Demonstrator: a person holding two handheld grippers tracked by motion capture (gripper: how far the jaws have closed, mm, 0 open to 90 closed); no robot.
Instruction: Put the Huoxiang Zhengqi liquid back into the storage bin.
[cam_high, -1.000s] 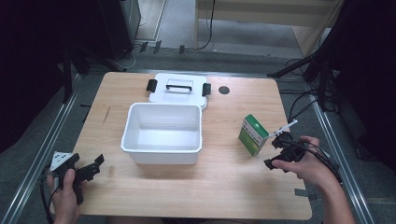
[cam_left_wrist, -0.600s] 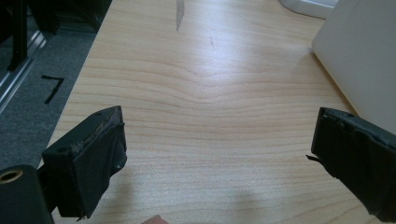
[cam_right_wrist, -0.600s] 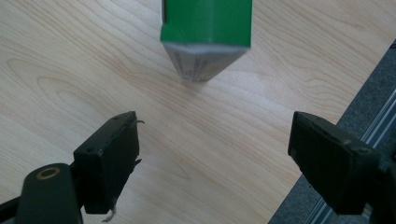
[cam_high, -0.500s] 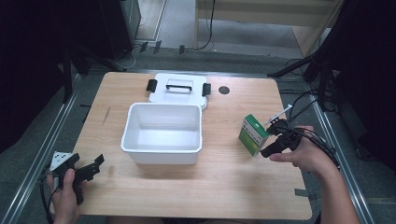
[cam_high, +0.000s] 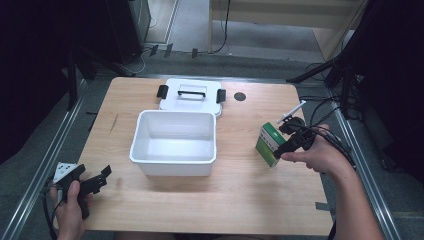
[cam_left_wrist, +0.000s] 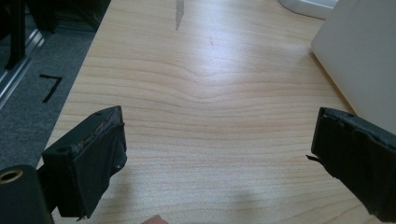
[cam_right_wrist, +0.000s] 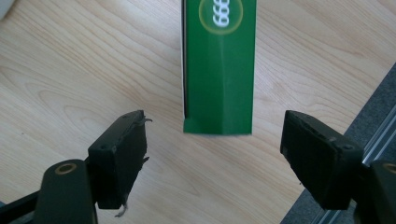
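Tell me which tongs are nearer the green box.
Right. The right tongs sit at the green box, jaws open, not gripping. The left tongs rest across the table, beyond the bin.

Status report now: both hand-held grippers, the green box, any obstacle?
Left hand-held gripper open, idle on table. Right hand-held gripper open, closing in, green box just ahead, not gripped. Nothing between.

My left claw (cam_high: 102, 177) sits low at the near left corner of the bench (cam_high: 250, 210), gripped in my left hand (cam_high: 70, 207), jaws spread wide with nothing between them. My right claw (cam_high: 282, 150) reaches in from the right, forearm angled across; its jaws have just been closing, yet stand apart, pressing nothing.
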